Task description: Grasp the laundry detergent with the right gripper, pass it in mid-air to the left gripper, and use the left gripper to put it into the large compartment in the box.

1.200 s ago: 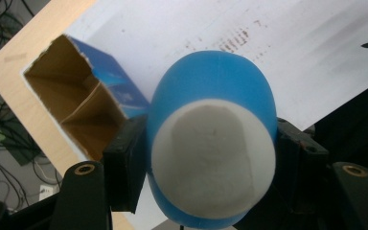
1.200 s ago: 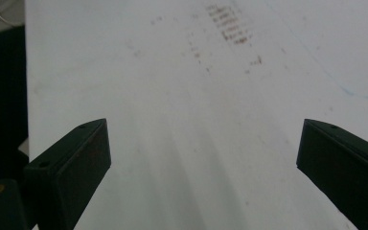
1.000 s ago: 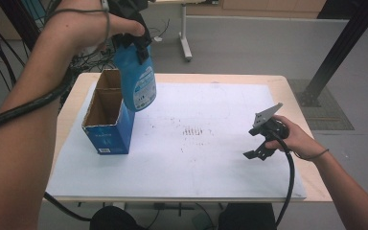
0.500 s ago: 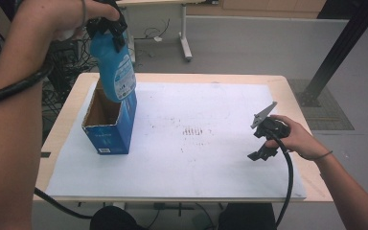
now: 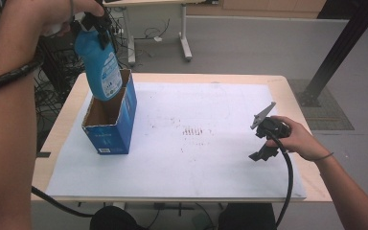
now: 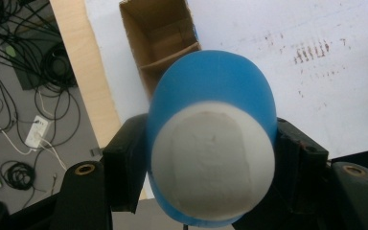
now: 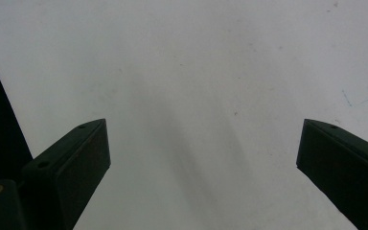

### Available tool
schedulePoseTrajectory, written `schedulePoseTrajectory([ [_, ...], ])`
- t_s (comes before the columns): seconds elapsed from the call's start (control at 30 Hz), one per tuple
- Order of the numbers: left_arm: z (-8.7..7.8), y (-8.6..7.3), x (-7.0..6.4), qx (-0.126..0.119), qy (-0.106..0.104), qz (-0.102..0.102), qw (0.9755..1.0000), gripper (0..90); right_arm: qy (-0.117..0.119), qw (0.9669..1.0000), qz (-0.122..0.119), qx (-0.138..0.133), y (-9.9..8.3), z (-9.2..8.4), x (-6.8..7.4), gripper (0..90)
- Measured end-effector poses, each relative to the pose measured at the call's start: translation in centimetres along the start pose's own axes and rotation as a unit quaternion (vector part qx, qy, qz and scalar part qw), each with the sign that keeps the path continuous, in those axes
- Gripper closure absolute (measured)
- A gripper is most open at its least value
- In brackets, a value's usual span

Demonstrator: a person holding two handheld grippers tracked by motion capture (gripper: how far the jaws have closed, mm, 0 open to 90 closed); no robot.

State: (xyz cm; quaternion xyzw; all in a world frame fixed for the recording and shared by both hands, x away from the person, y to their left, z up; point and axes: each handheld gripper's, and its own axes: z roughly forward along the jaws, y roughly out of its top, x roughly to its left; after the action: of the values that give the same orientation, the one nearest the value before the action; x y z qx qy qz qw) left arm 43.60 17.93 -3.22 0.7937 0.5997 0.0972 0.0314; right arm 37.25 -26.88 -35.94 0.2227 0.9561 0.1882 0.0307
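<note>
At about ten o'clock on the worktop (image 5: 182, 211), the left tool (image 5: 96, 21) hangs above the open cardboard box (image 5: 110, 125), its jaws clamped on either side of a blue bottle (image 5: 100, 64). The bottle is held by its upper end and slopes, its lower end dipping just inside the far end of the box mouth; whether it touches the rim I cannot tell. In the left gripper view the bottle's (image 6: 213, 139) pale end faces the camera, and beyond it the box (image 6: 160, 40) shows a cardboard divider splitting the inside in two.

Over at three o'clock the right tool (image 5: 264, 139) rests low on the white sheet (image 5: 211, 158), jaws wide apart with nothing between them; the right gripper view shows bare sheet (image 7: 196, 96) between the two pads.

The step in hand looks like seating the bottle in the box. To do it well, I would bring the bottle upright over one compartment, clear of the divider and walls, lower it straight until it bears, and only then ease the grip. The idle right tool could steady the box wall if it starts to tip.
</note>
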Motion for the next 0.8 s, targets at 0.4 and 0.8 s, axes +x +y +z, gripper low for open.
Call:
schedulePoseTrajectory([
  [0.4, 2.5, 0.3, 1.4, 0.023, 0.001, -0.035, 0.9991, 37.5, 0.004, 1.0000, 0.000, -0.008, 0.0, 0.2, 0.0, 4.2],
  [0.8, 5.6, 0.2, 1.7, 0.037, -0.001, -0.039, 0.9986, 37.5, 0.008, 0.9999, -0.006, -0.013, 0.4, 0.5, 0.2, 4.2],
])
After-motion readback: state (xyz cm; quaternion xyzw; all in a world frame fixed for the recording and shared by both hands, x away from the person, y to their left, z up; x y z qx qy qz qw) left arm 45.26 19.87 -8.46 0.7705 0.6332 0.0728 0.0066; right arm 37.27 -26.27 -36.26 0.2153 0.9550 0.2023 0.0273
